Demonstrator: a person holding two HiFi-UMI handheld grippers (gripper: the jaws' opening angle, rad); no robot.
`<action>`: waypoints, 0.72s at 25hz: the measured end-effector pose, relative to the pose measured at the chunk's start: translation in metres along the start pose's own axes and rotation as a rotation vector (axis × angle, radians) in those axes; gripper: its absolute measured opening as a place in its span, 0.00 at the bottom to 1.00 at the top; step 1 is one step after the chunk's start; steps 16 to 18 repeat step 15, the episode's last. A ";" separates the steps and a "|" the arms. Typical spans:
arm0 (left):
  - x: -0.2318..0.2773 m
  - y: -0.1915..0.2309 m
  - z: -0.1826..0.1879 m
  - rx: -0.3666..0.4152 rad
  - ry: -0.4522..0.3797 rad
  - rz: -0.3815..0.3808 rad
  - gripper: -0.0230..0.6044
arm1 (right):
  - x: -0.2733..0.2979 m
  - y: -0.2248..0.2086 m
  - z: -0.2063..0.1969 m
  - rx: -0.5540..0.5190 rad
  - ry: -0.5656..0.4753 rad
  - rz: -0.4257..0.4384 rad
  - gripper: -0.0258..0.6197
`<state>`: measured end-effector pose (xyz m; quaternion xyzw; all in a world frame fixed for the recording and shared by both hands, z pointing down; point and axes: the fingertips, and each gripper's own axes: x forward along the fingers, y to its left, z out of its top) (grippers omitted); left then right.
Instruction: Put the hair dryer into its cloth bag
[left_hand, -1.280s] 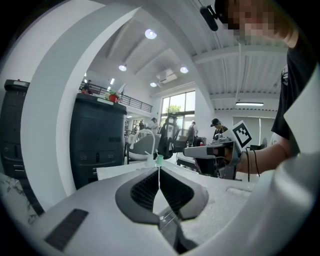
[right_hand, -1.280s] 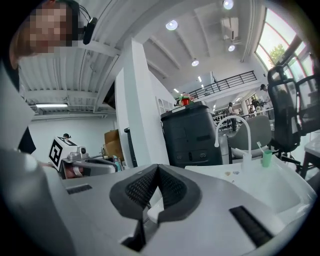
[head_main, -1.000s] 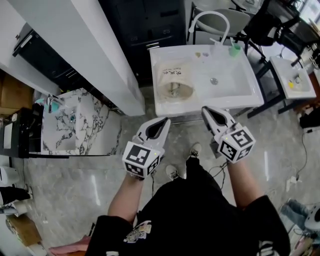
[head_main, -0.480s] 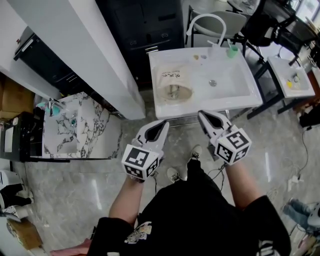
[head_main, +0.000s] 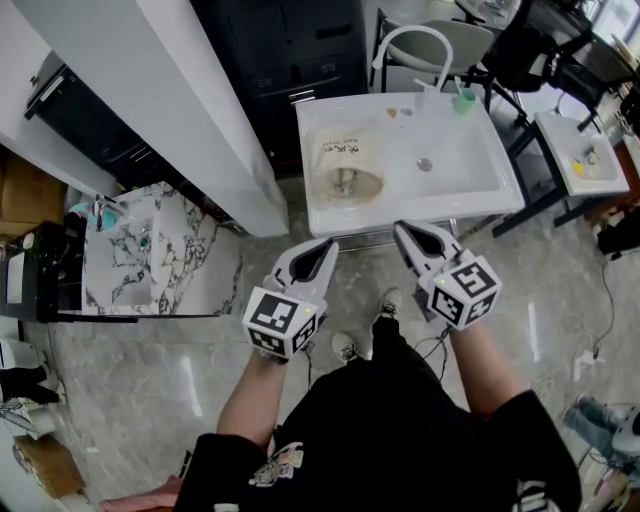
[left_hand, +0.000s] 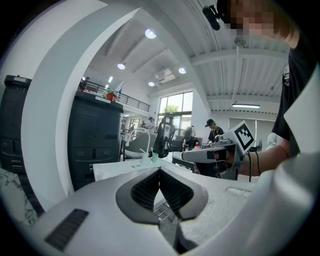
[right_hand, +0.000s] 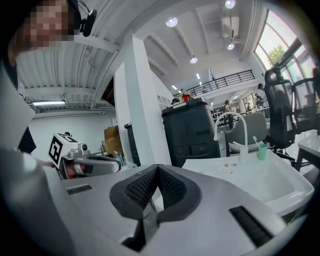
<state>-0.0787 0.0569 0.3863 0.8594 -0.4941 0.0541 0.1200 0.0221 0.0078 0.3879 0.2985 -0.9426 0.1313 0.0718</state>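
Cloth bag lies flat on the left part of the washbasin, its mouth toward the front edge. A grey item shows inside; what it is cannot be told. Left gripper and right gripper are held before the washbasin's front edge, clear of the bag. Both have jaws pressed together with nothing between them.
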 end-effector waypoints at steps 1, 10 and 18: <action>0.000 0.000 0.000 0.001 0.001 -0.001 0.04 | 0.001 0.001 0.000 0.000 0.001 0.002 0.03; 0.001 0.001 -0.001 0.004 -0.001 -0.004 0.04 | 0.003 0.004 -0.005 0.002 0.011 0.010 0.04; -0.001 0.002 0.001 0.001 -0.001 -0.007 0.04 | 0.005 0.005 -0.002 0.000 0.012 0.010 0.04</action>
